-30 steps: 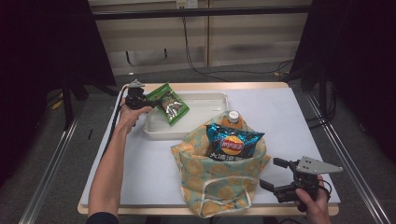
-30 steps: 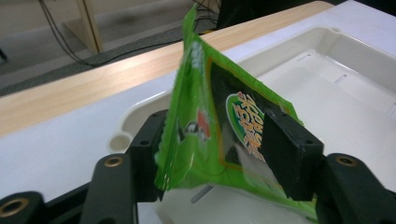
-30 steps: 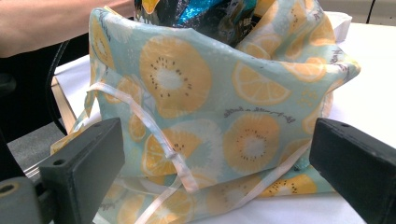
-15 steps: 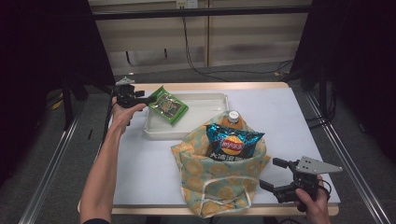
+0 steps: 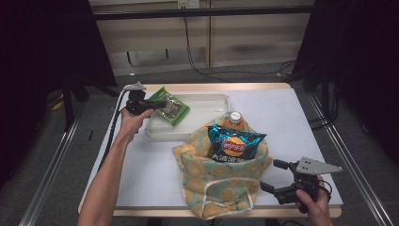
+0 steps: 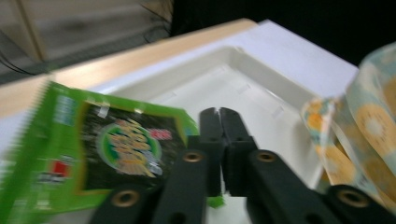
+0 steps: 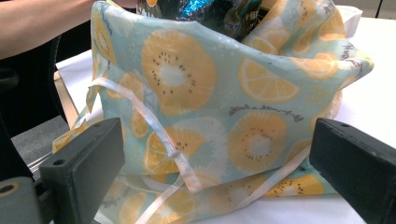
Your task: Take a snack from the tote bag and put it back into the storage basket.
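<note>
change: left gripper [image 5: 157,103] has lifted off the tray's left end and its fingers have just been closing; green snack packet [image 5: 172,108] was lying flat in the tray a second ago, now its left edge is raised at the fingers
left fingers: pressed together, pinching the packet's edge; in the left gripper view the two black fingers [image 6: 211,135] meet with the green snack packet [image 6: 112,149] caught at their base
packet place: over the left end of the white tray [image 5: 207,101], tilted, lower right part still on the tray floor
right gripper: [image 5: 275,176] at the near right corner, unmoved, fingers spread wide, nothing between them, just right of the bag
bag: fruit-print cloth bag [image 5: 221,183] mid-worktop, mouth up, drawstring loose on its front [image 7: 163,135]
in bag: blue chip bag [image 5: 234,143] upright; orange-drink bottle [image 5: 234,118] with white cap behind it
in the way: bag sits just beside the tray's near rim, between the two grippers
surface: white worktop [image 5: 150,165] with pale wooden edge
room: dark curtains both sides, wood-panel wall behind, cables on grey floor [image 5: 235,73]
</note>
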`<state>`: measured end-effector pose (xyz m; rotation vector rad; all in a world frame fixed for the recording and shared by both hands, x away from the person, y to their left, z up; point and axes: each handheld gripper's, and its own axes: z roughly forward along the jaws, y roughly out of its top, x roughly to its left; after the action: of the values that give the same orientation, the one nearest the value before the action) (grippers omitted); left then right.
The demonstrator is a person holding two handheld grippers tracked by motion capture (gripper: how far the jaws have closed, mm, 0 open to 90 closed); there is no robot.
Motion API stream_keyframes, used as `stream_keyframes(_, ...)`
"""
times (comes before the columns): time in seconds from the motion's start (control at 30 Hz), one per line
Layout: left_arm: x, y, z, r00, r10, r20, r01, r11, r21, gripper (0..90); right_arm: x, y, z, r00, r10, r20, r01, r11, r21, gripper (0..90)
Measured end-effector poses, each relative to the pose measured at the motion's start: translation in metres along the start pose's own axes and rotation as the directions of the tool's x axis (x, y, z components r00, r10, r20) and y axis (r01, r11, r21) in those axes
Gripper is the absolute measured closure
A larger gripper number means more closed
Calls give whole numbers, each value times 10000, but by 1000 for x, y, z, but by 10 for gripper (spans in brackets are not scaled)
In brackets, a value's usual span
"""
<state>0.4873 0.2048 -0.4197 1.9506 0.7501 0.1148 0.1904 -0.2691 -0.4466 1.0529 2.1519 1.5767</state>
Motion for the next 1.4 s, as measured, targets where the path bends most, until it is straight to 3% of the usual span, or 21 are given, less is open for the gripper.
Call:
stream_keyframes(0.07,-5,-4,10,9995,161,282,-179,9978,645,900,0,0,0,10000,-20,14,20,10000,0,28)
stream_keyframes(0.13,-9,-6,20,9986,480,229,-505,9913,1218,900,0,0,0,10000,-28,35,28,10000,-13,28)
stream_keyframes(0.4,-6,-18,49,9989,421,192,-453,9745,2198,900,0,0,0,10000,-35,-22,35,10000,68,29)
stream_keyframes(0.53,-5,-21,59,9970,774,45,-754,9539,2905,900,0,0,0,10000,-35,-28,35,10000,60,28)
stream_keyframes(0.6,-4,-20,61,9978,667,56,-655,9552,2887,900,0,0,0,10000,-14,-21,14,10000,79,28)
stream_keyframes(0.67,-3,-19,62,9976,697,34,-673,9493,3071,900,0,0,0,10000,14,-4,-14,10000,75,28)
stream_keyframes(0.77,-1,-17,61,9962,861,-124,-765,9352,3458,900,0,0,0,10000,12,-26,-12,10000,77,28)
stream_keyframes(0.83,3,-18,60,9962,829,-283,-675,9322,3555,900,0,0,-1,10000,4,-76,-3,10000,72,28)
stream_keyframes(0.87,7,-18,59,9939,1076,-230,-904,9179,3863,900,0,0,-1,9999,-15,-143,17,9999,101,28)
stream_keyframes(0.9,8,-19,59,9944,993,-358,-781,9203,3834,900,0,0,-1,9999,-4,-153,5,10000,86,28)
stream_keyframes(0.93,8,-20,59,9960,711,-545,-466,9311,3617,900,0,0,-1,9999,-4,-151,6,10000,80,28)
stream_keyframes(0.97,10,-19,59,9963,673,-543,-426,9283,3693,900,0,0,-1,9999,-13,-126,14,10000,87,28)
stream_keyframes(1.0,13,-18,57,9947,867,-561,-575,9163,3964,900,0,0,-1,9999,27,-101,-26,9999,100,28)
stream_keyframes(1.07,16,-16,55,9937,896,-677,-540,9097,4119,900,0,0,-1,9999,37,-109,-35,9999,108,28)
stream_keyframes(1.17,21,-15,54,9920,694,-1054,-230,9207,3895,900,-1,0,0,9999,86,-111,-85,9999,116,28)
stream_keyframes(1.23,24,-15,53,9913,666,-1136,-171,9205,3903,900,-1,0,1,9999,45,-124,-44,9999,129,28)
stream_keyframes(1.27,26,-15,53,9911,707,-1132,-195,9158,4011,900,-1,0,1,9999,39,-130,-37,9999,145,28)
stream_keyframes(1.3,26,-16,55,9912,455,-1246,51,9257,3781,900,-1,0,1,9999,45,-151,-43,9999,127,28)
stream_keyframes(1.33,29,-14,55,9898,694,-1241,-140,9161,4006,900,-1,0,1,9999,49,-156,-47,9999,126,28)
stream_keyframes(1.37,27,-15,58,9881,262,-1513,306,9321,3608,900,-1,0,1,9999,82,-129,-80,9999,148,28)
stream_keyframes(1.4,29,-13,59,9879,389,-1501,217,9237,3825,900,-1,0,1,9999,89,-138,-87,9999,133,28)
